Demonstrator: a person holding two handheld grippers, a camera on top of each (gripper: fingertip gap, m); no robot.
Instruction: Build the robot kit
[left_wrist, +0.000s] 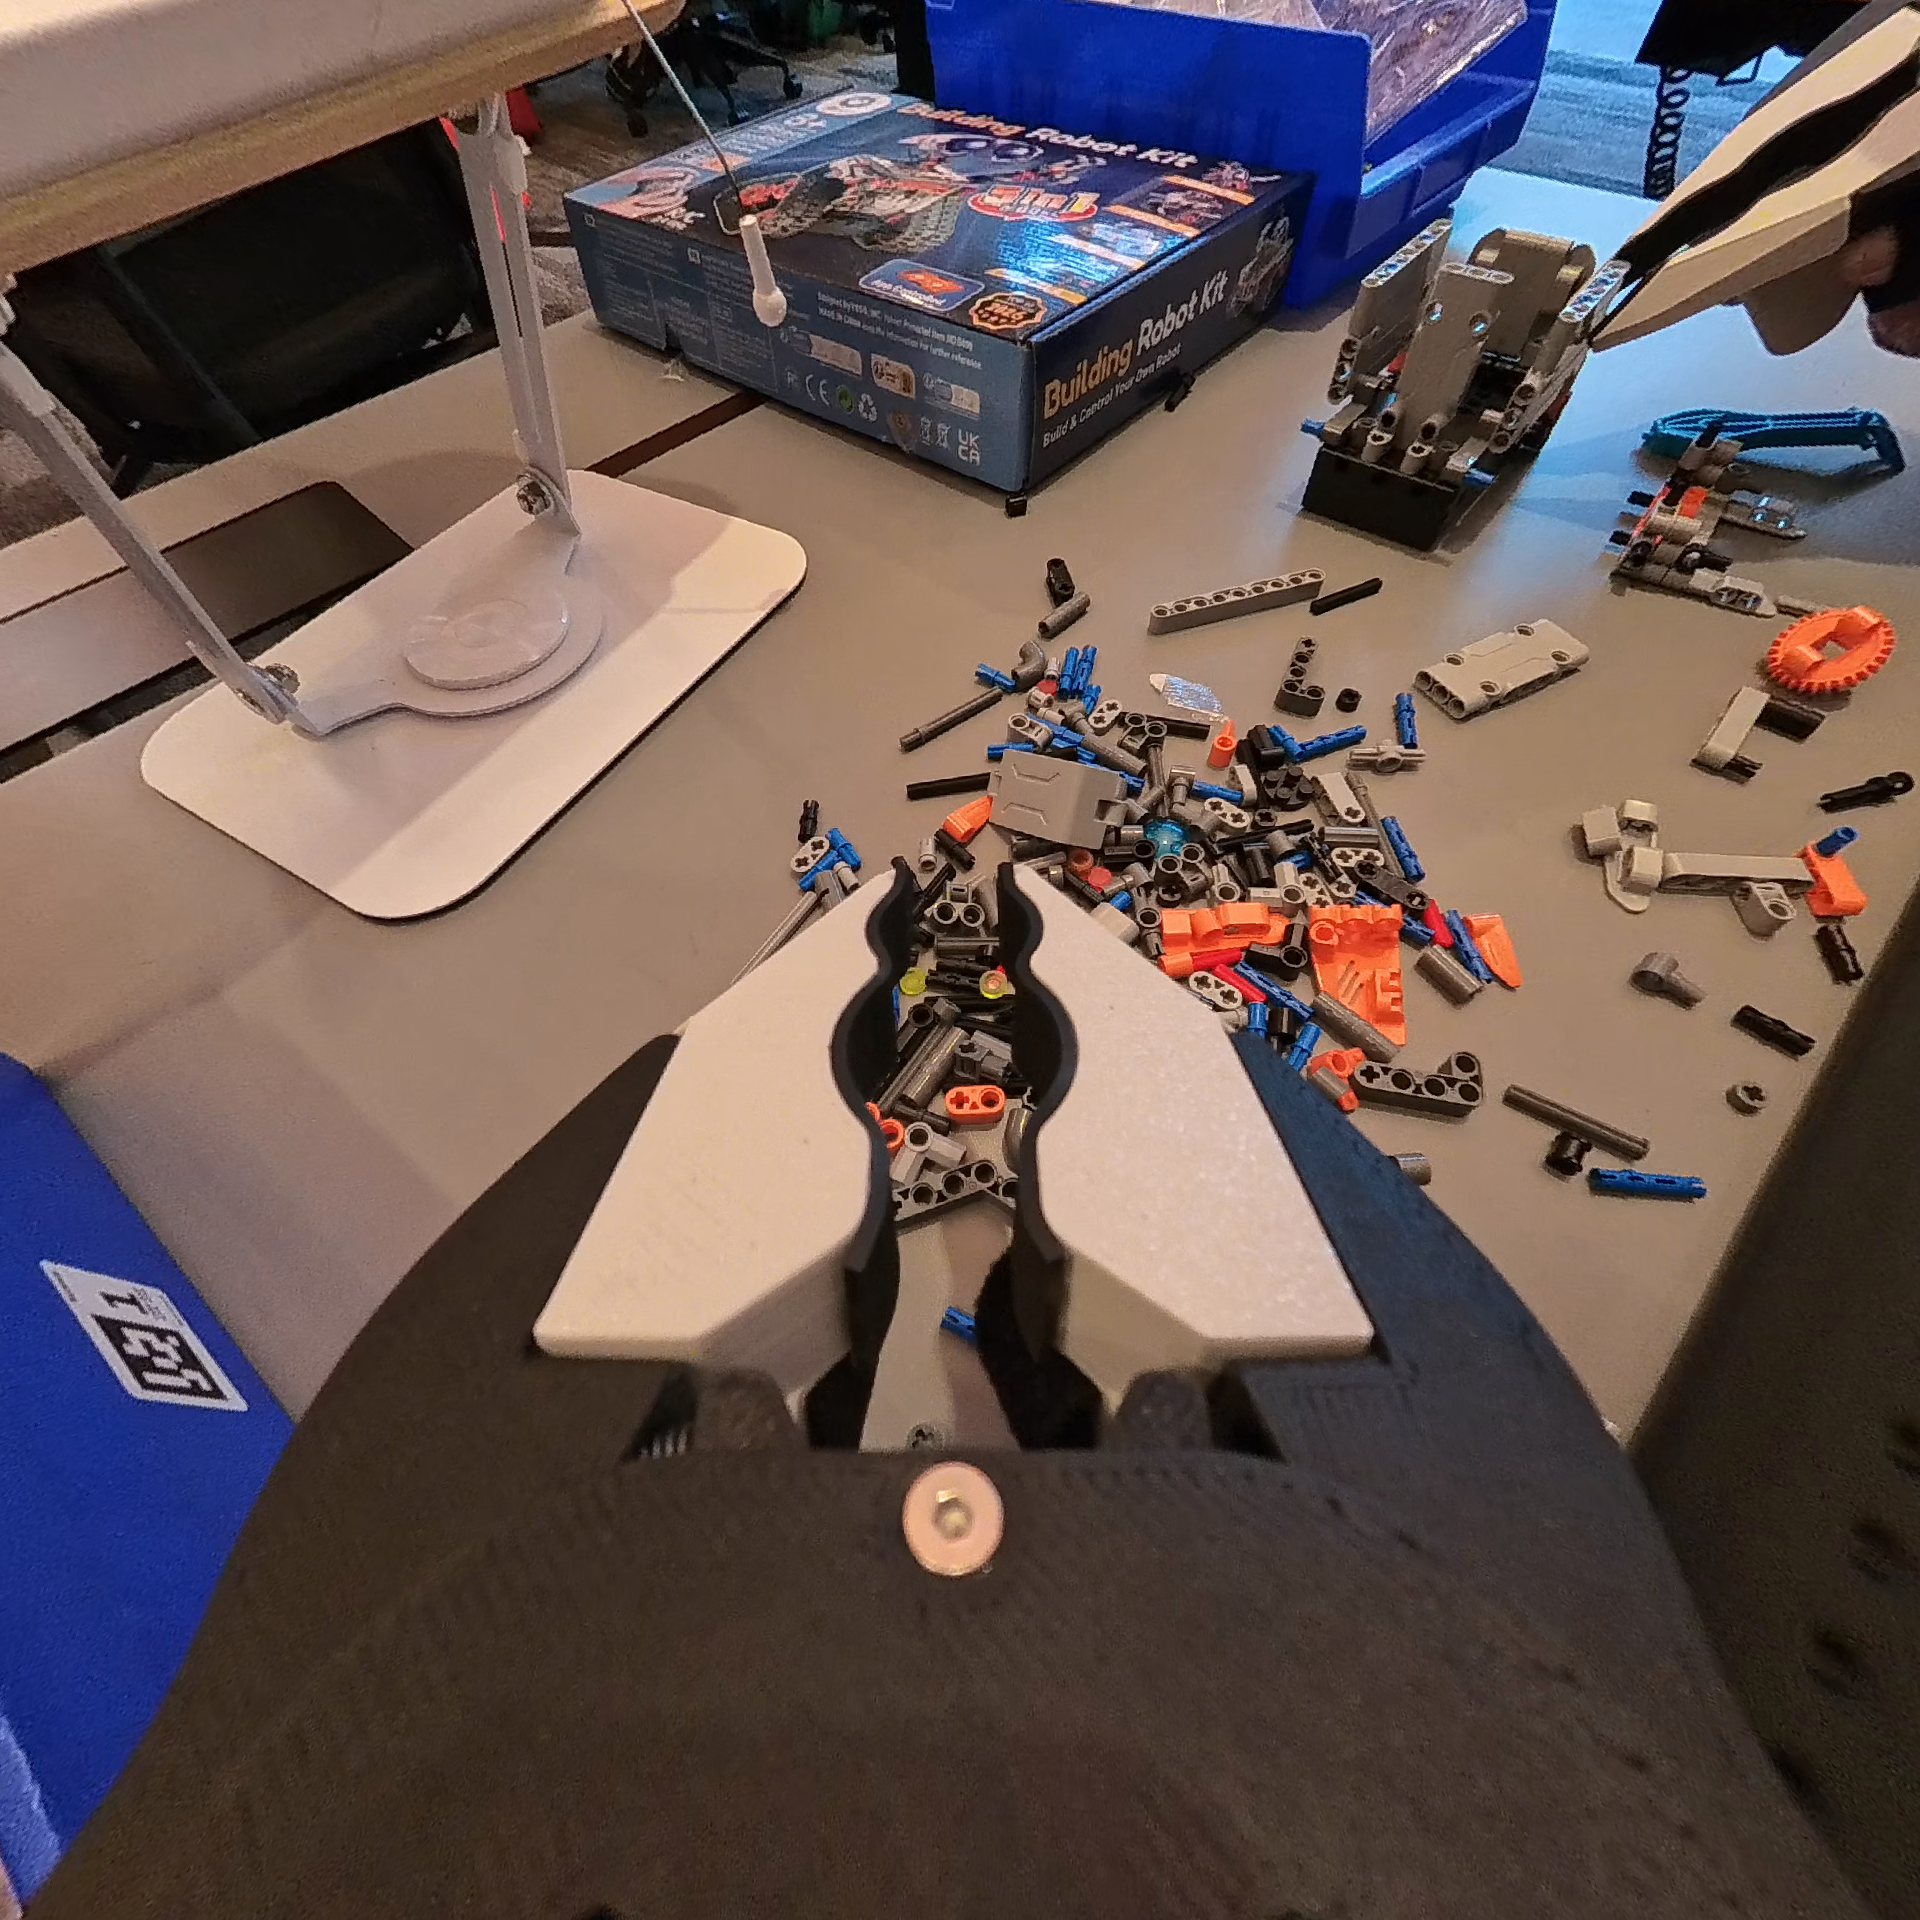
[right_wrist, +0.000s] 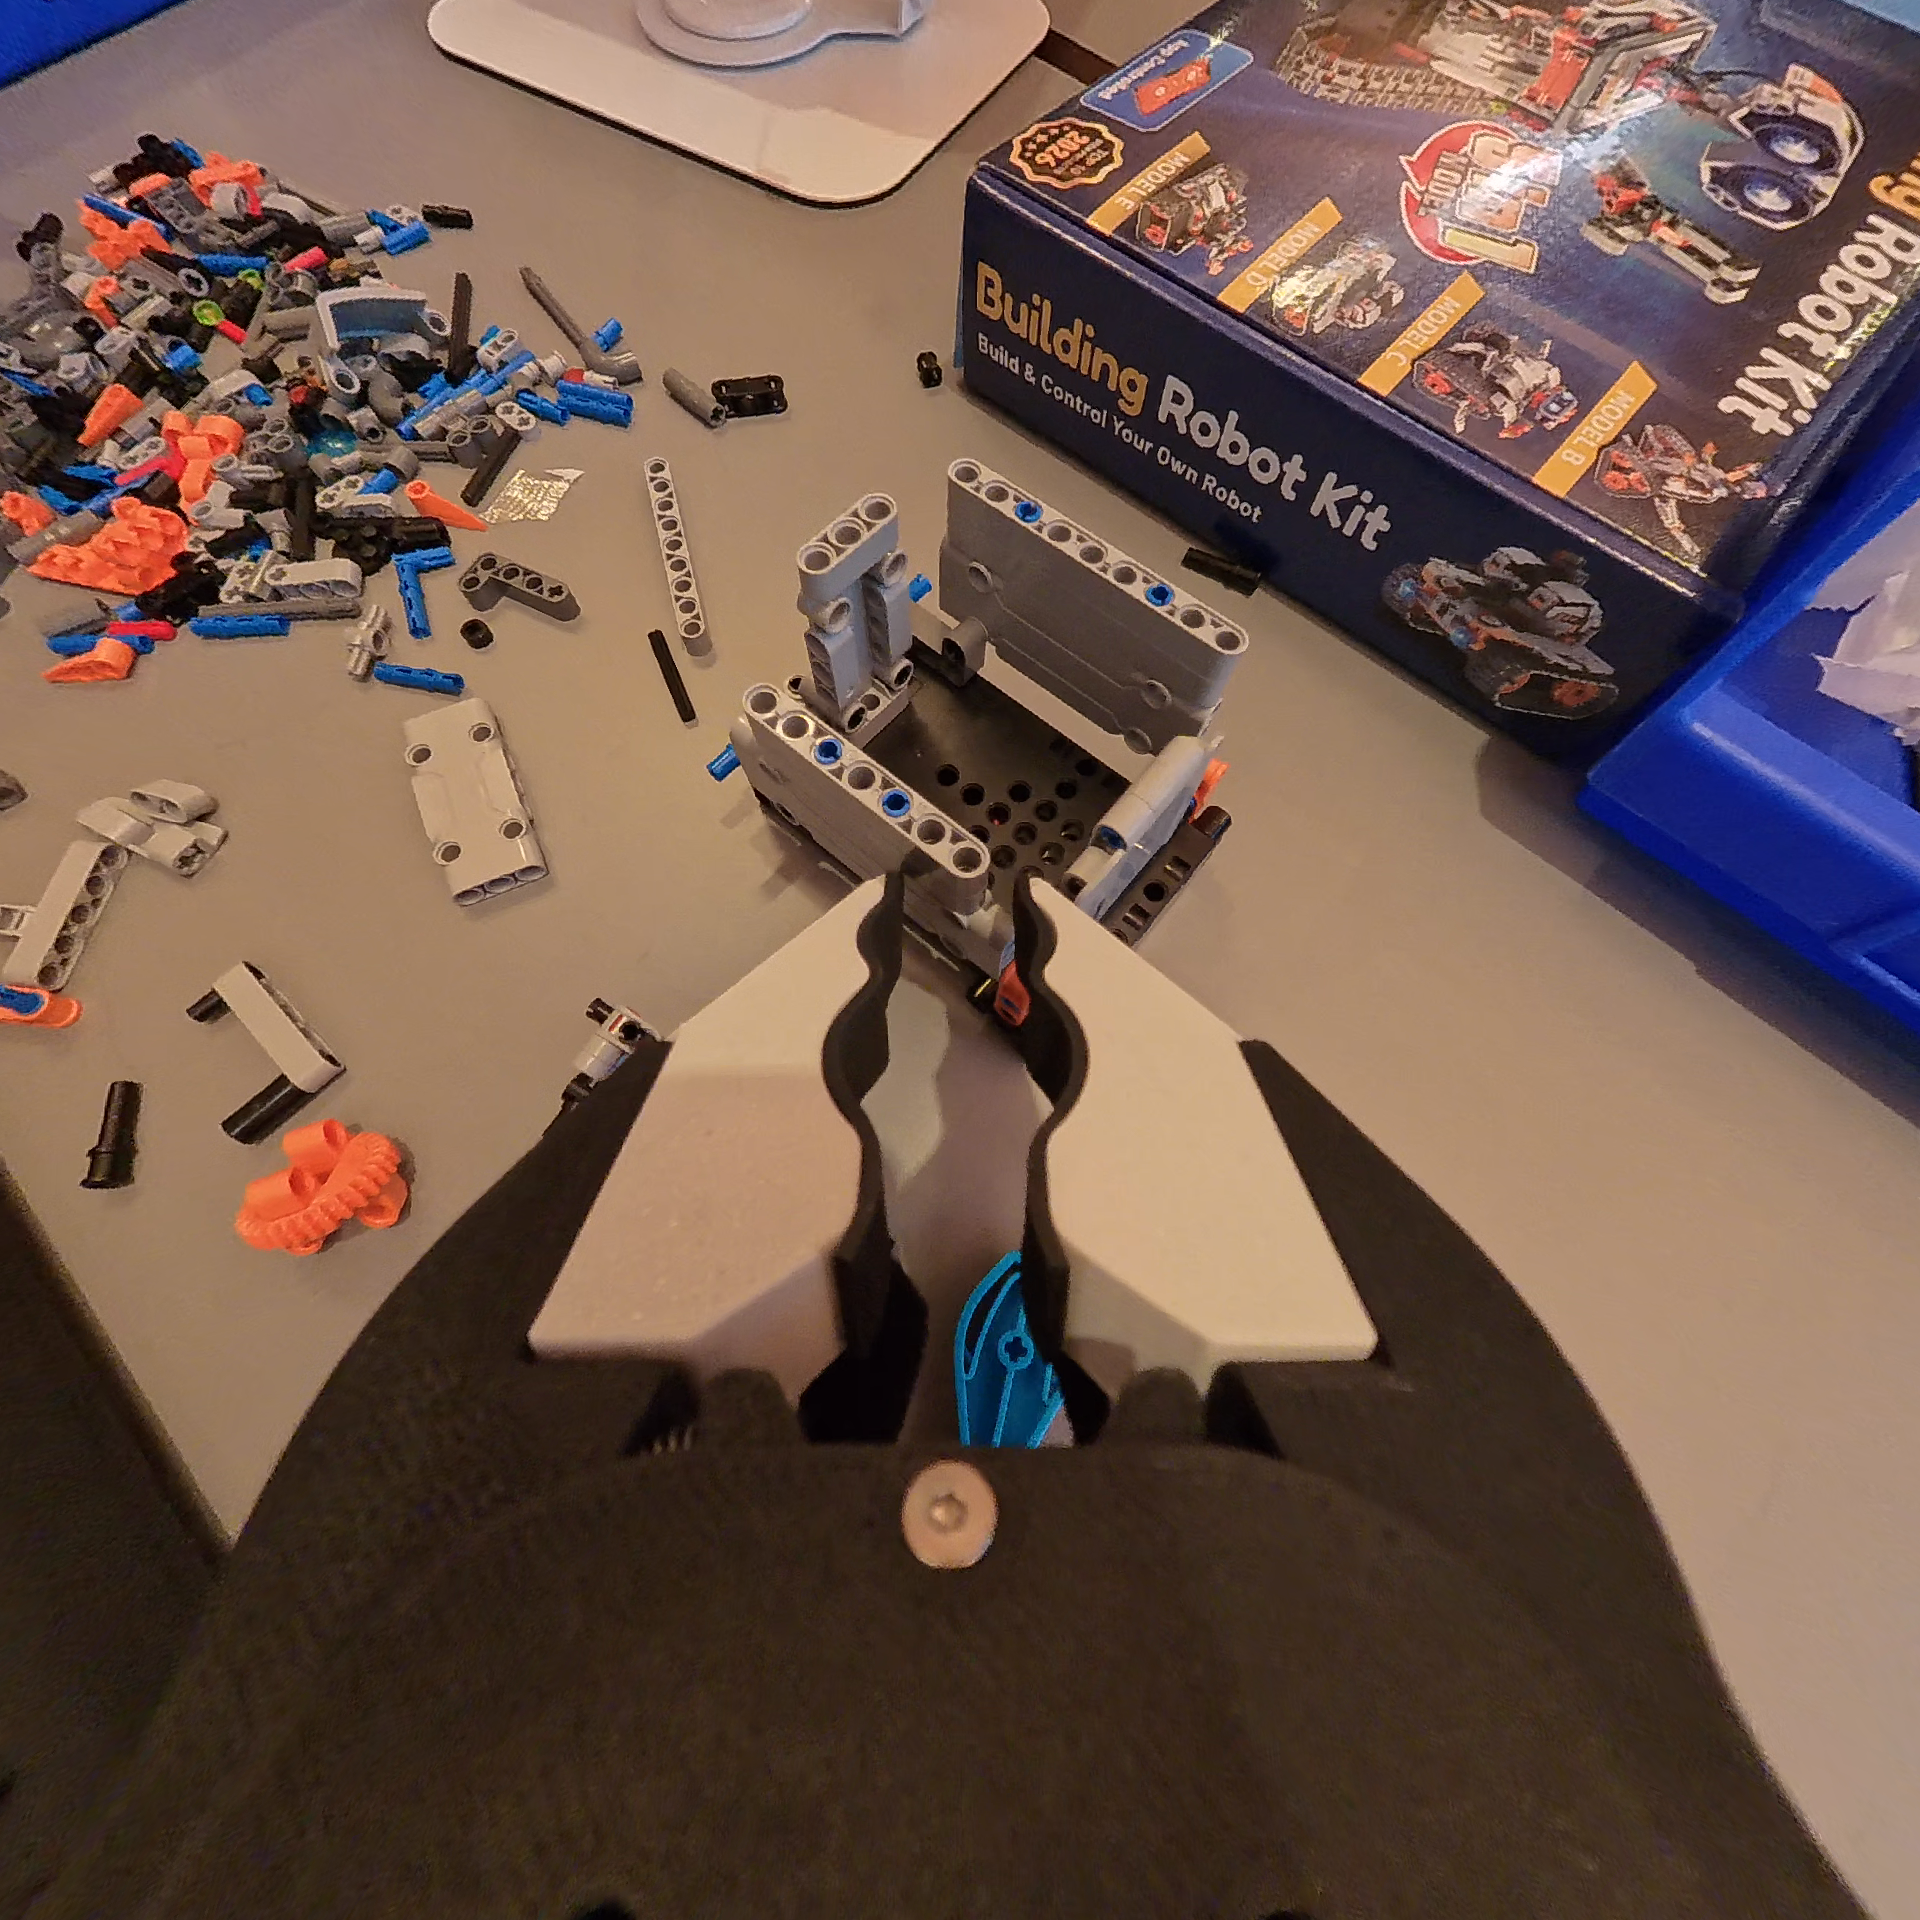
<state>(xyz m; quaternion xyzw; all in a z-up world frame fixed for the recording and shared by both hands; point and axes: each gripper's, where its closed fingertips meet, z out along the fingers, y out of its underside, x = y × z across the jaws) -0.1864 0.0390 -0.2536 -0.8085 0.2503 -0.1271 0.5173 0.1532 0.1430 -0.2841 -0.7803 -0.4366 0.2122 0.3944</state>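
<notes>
At frame centre the right gripper (right_wrist: 951, 894), jaws parted, touches the half-built model (right_wrist: 987, 707); the left gripper (left_wrist: 951, 883), also parted and empty, hovers over the loose pile (left_wrist: 1195, 883), most parts unused.

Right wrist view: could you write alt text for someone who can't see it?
A handheld gripper with its jaws slightly apart reaches to the near corner of a half-built grey and black block model on a grey table. A pile of loose small parts lies to the left, and a blue kit box behind.
</notes>
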